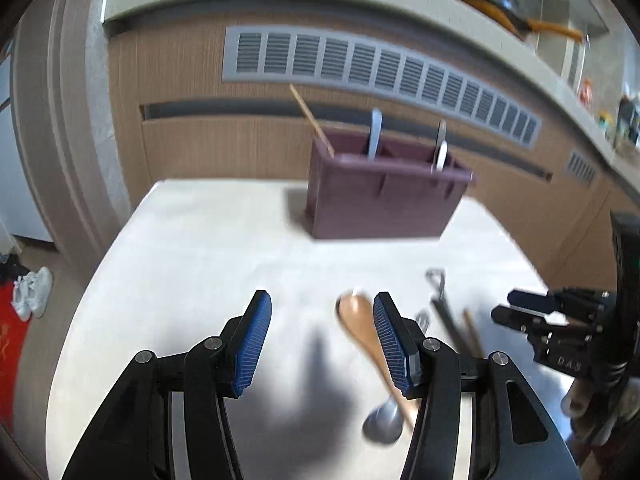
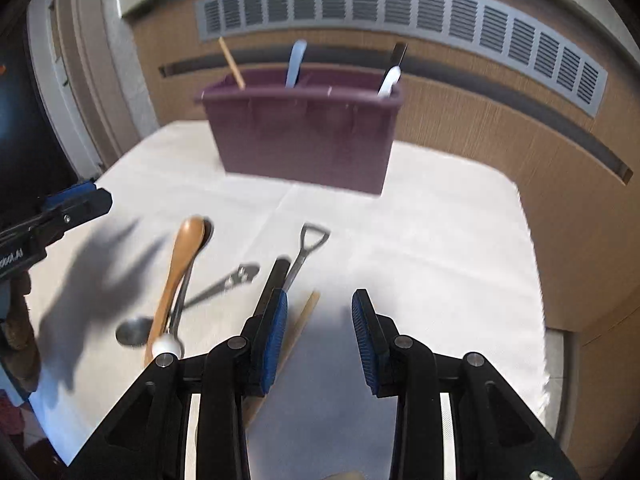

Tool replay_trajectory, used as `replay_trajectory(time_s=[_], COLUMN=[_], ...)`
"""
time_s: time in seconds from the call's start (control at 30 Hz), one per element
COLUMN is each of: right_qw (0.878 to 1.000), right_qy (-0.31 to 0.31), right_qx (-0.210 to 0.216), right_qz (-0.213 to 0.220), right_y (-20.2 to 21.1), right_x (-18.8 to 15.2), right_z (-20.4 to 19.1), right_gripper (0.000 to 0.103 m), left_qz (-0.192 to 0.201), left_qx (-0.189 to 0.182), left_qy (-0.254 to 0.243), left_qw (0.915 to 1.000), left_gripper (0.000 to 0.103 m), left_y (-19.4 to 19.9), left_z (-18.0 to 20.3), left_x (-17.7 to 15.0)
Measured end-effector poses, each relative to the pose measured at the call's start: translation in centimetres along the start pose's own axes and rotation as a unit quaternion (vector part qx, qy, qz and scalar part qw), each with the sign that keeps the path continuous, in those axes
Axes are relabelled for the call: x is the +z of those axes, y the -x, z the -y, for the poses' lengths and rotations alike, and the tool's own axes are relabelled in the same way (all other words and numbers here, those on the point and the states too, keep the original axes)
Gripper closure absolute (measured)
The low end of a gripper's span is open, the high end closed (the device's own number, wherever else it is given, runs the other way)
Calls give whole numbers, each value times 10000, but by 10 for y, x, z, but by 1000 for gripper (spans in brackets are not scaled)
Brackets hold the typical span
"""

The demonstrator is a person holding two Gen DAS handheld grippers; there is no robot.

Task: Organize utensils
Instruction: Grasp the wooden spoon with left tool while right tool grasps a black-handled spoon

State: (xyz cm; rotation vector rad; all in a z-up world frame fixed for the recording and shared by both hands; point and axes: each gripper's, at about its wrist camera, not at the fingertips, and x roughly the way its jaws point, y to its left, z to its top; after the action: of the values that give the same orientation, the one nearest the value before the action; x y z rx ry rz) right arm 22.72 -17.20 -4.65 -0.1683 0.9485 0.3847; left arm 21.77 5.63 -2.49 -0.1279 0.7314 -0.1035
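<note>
A purple utensil holder [image 1: 384, 200] [image 2: 304, 136] stands at the far side of the white table; a chopstick and pale handles stick out of it. Loose utensils lie in front of it: a wooden spoon [image 1: 366, 332] [image 2: 178, 268], a metal spoon [image 1: 382, 422] [image 2: 134, 330], a fork [image 2: 228, 282], a shovel-handled metal utensil [image 2: 306, 250] and a wooden chopstick [image 2: 302, 322]. My left gripper [image 1: 320, 344] is open and empty, just left of the wooden spoon. My right gripper [image 2: 320, 340] is open and empty, right of the chopstick.
The white table [image 1: 208, 248] [image 2: 440, 248] ends at a rounded edge. Wooden cabinets with a grey vent [image 2: 400, 4] stand behind it. White shoes [image 1: 32, 292] lie on the floor at the left. The other gripper shows at each view's edge [image 1: 536, 316] [image 2: 68, 208].
</note>
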Motion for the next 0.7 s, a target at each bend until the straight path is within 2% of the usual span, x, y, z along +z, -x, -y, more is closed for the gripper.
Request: replay_trajectory(time_s=[0.23, 0.43, 0.47, 0.5, 0.57, 0.63, 0.7], right_qw=[9975, 9982, 9984, 9987, 9986, 9984, 9987], right_qy=[-166, -100, -57, -8, -6, -222, -344], right_qx=[614, 311, 252, 193, 251, 442, 383], right_qz=[-307, -510, -497, -466, -460, -279, -5], right_y=[-17, -38, -40, -41, -38, -27, -11], right_x=[-5, -2, -3, -4, -3, -3, -3], right_z=[-15, -33, -34, -35, -32, -19, -6], right_gripper=[71, 75, 77, 88, 91, 92, 92], left_qz=[-318, -505, -540, -578, -656, -773, -886], left_qx=[104, 109, 98, 69, -31, -179, -316], left_qy=[389, 363, 361, 360, 370, 409, 467], left_qw=[9987, 9980, 9978, 9977, 9972, 9960, 9945], left_gripper=[49, 49, 49, 49, 49, 49, 49], left_y=[-11, -18, -19, -20, -23, -26, -32], left_z=[-13, -8, -7, -5, -2, 1, 4], left_x=[-9, -13, -14, -15, -15, -15, -13])
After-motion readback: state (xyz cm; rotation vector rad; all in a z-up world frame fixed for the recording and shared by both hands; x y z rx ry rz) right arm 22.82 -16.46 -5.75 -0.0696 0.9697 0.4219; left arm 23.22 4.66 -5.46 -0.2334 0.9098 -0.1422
